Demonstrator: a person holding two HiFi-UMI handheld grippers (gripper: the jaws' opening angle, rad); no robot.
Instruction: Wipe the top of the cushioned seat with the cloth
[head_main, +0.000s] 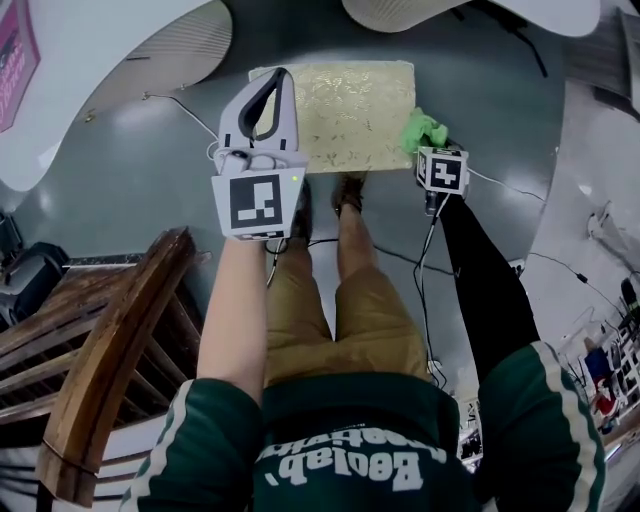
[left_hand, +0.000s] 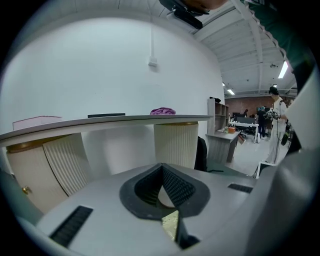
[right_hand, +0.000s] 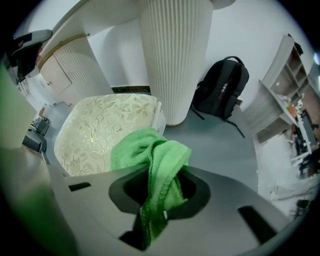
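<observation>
The cushioned seat (head_main: 345, 110) is a square stool with cream and gold floral fabric, standing on the grey floor in front of my feet. A green cloth (head_main: 424, 128) hangs bunched at the seat's right edge, and my right gripper (head_main: 432, 148) is shut on it. In the right gripper view the cloth (right_hand: 156, 160) drapes out of the jaws, just right of and nearer than the seat (right_hand: 100, 132). My left gripper (head_main: 272, 88) is raised well above the seat's left part, shut and holding nothing. The left gripper view shows its fingers (left_hand: 175, 187) meeting, aimed level at a white counter.
A ribbed white column (right_hand: 172, 55) stands just behind the seat, with a black backpack (right_hand: 220, 85) to its right. A wooden chair (head_main: 110, 340) stands at my left. Cables (head_main: 400, 258) run over the floor by my feet. White counters (head_main: 110, 60) curve round the far side.
</observation>
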